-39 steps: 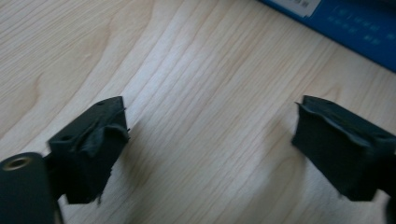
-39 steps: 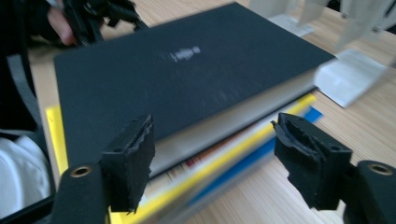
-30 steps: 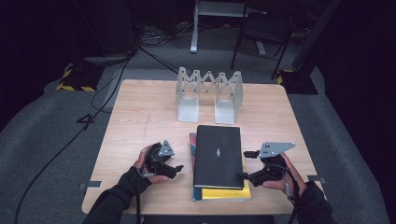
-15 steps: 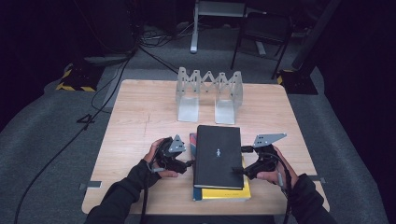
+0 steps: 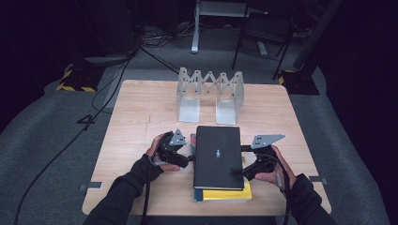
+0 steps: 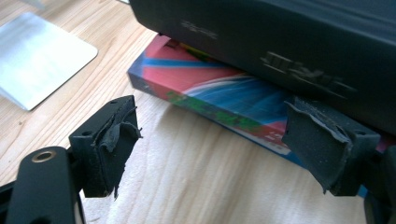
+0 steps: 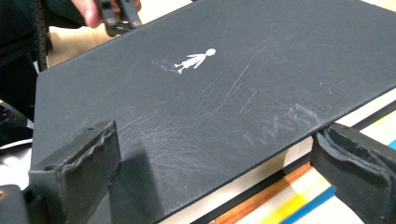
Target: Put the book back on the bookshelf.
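A black book (image 5: 218,157) with a small white figure on its cover (image 7: 194,59) lies on top of a stack. Under it are a colourful red-and-blue book (image 6: 224,95) and a yellow one (image 5: 224,195). My left gripper (image 5: 189,157) is open at the stack's left side, its torn pads (image 6: 112,137) apart just short of the colourful book. My right gripper (image 5: 240,161) is open at the right side. Its jaws have just been opening and straddle the black book's edge (image 7: 243,172) without pressing on it.
A folding metal book rack (image 5: 210,93) stands at the back of the wooden table (image 5: 141,117), and its flat foot (image 6: 37,56) lies close to the stack. Chair legs and cables are on the dark floor beyond.
Both hands have moved inward to the sides of the book stack, the left one rightward and the right one leftward. The books have not moved.
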